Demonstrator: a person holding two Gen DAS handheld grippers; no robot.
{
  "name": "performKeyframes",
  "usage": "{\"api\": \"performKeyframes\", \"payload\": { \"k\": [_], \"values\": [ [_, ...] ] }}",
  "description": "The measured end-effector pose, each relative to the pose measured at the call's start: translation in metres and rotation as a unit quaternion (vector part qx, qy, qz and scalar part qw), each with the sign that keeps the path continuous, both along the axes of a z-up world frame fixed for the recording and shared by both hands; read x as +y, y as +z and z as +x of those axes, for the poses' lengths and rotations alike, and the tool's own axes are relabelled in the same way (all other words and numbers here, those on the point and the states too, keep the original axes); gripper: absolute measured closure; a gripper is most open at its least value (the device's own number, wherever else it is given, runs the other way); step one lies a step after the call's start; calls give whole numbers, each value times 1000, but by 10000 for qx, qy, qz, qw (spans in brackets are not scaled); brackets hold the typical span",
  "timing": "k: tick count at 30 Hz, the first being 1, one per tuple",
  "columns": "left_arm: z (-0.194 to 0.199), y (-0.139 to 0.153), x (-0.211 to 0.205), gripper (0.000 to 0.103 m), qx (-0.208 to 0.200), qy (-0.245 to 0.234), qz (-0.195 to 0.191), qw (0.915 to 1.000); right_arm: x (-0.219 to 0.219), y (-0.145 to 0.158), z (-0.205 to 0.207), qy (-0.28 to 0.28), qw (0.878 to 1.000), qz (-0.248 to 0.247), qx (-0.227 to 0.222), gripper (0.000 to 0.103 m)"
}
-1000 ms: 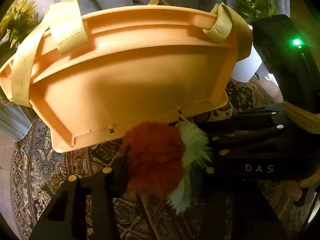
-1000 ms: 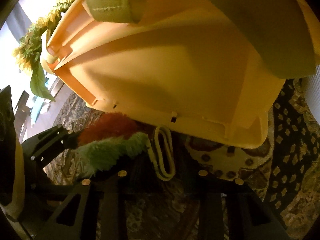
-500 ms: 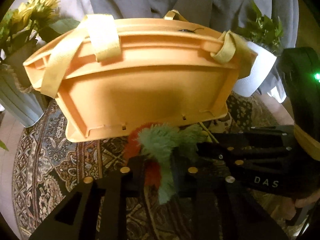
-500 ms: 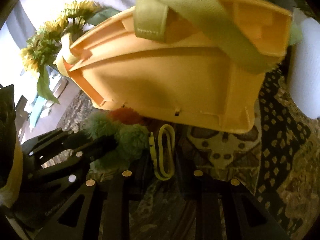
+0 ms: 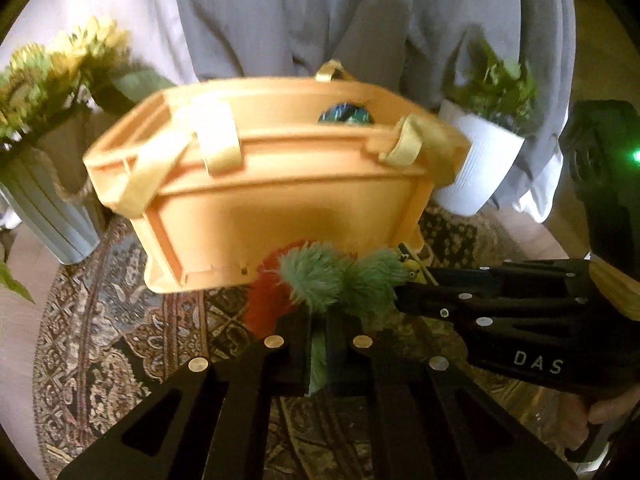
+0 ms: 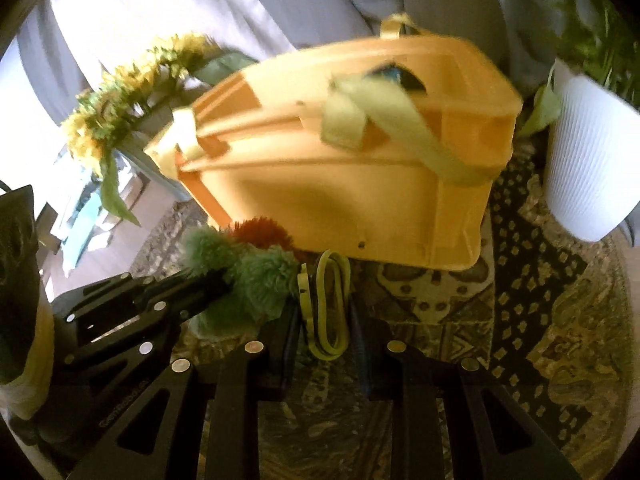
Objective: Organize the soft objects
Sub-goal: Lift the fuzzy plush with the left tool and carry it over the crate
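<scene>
A fluffy red and green plush toy point(image 5: 320, 284) hangs in front of an orange plastic basket point(image 5: 280, 200) with yellow fabric handles. My left gripper point(image 5: 318, 344) is shut on the toy's green part. My right gripper point(image 6: 324, 320) is shut on the toy's yellow-green loop strap point(image 6: 326, 308). The right gripper also shows in the left wrist view point(image 5: 408, 288), touching the toy from the right. The toy point(image 6: 248, 264) and basket point(image 6: 340, 184) show in the right wrist view too. A dark bluish object point(image 5: 346, 114) lies inside the basket.
The basket stands on a patterned rug point(image 5: 120, 340). A vase of sunflowers point(image 5: 48, 92) is left of it. A white pot with a green plant point(image 5: 480, 168) is right of it. A grey curtain point(image 5: 360, 12) hangs behind.
Both grippers have risen and pulled back with the toy; the basket now looks lower and farther, and its open top shows. The left jaws have closed tighter on the toy's green part.
</scene>
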State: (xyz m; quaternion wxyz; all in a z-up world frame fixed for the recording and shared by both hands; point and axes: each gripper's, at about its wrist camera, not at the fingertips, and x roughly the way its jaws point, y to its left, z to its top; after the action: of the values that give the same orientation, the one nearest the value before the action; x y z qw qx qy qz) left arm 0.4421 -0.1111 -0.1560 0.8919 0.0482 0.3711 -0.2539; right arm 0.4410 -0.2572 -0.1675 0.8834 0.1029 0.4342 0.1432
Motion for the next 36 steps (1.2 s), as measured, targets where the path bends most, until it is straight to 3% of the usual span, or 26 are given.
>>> {"api": "performKeyframes", "payload": {
  "k": [10, 20, 30, 36],
  "values": [
    [-13, 51, 7, 96, -553, 103, -404, 9976, 4, 56, -17, -120, 9971, -105, -743, 77],
    [-18, 101, 15, 96, -1382, 149, -553, 9888, 14, 113, -20, -117, 9869, -258, -1588, 77],
    [5, 135, 21, 96, -1985, 261, -434, 9788, 24, 142, 6, -30, 9775, -388, -2074, 77],
    [31, 144, 23, 96, -2058, 276, -430, 9773, 25, 151, 30, -41, 9760, -435, -2131, 77]
  ]
}}
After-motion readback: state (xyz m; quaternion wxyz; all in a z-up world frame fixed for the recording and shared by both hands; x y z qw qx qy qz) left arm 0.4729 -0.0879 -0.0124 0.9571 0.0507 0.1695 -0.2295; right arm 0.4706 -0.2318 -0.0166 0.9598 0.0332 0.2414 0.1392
